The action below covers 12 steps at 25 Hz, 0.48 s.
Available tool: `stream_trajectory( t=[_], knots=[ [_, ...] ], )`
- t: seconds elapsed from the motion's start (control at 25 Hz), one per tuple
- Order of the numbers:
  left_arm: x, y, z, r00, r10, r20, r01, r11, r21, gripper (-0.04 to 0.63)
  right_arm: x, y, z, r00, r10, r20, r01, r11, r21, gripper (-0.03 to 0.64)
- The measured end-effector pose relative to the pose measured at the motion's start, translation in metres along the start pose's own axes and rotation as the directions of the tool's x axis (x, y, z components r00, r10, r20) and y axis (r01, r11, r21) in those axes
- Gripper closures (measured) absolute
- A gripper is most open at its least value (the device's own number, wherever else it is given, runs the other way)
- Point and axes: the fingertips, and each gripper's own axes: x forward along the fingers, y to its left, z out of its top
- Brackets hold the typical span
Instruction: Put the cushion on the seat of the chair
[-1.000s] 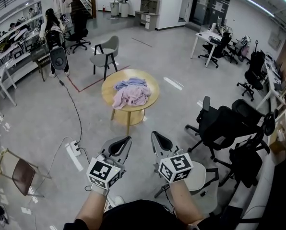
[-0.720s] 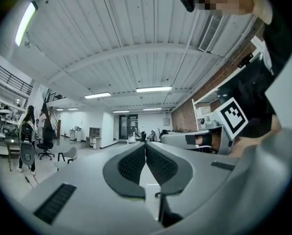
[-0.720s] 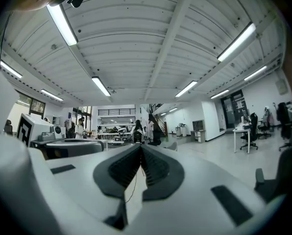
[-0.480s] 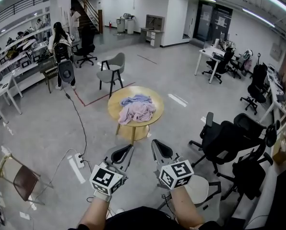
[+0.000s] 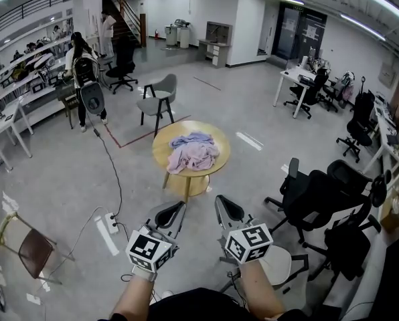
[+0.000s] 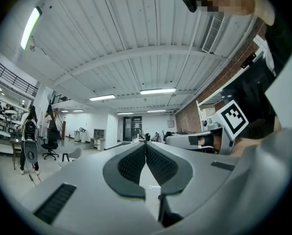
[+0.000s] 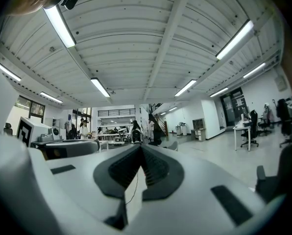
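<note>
Spreading wide, the floor (image 5: 65, 172) holds a round counter (image 5: 219, 146) carrying crumpled cloth (image 5: 194, 154), with a grey chair (image 5: 158, 93) beyond. No cushion can be picked out, so progress cannot be judged. The left gripper (image 5: 178, 206) and right gripper (image 5: 221, 200) point level, fingers closed on nothing.

Matt grey plastic shells on both tools here. The left gripper (image 6: 146, 144) and the right gripper (image 7: 140, 146) each carry black pads (image 6: 131, 163), finely ribbed and rubbery-looking. Ahead of the fingertips, the round table (image 5: 161, 151) shows a pale wood top, smooth and satin. On it lie cloths (image 5: 191, 151), pink and blue, soft and crumpled. The floor (image 5: 65, 172) below the fingers is grey and smooth, with a faint sheen. Left of the left fingers is a folding chair (image 5: 33, 249) with a thin metal frame and a brown seat.
</note>
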Motion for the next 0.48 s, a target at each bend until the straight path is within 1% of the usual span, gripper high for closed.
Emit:
stream_trajectory(
  t=[0.32,0.48],
  knots=[
    [-0.005,0.006,0.000,1.000,0.017,0.005,-0.017,1.000,-0.005,0.583,-0.002,0.000,-0.007,1.000,-0.011,-0.014,0.011,1.000,0.005,0.609],
    [-0.008,0.012,-0.002,1.000,0.029,0.004,-0.029,0.999,-0.025,0.583,-0.001,0.001,-0.009,1.000,-0.016,-0.019,0.017,1.000,0.005,0.609]
  ],
)
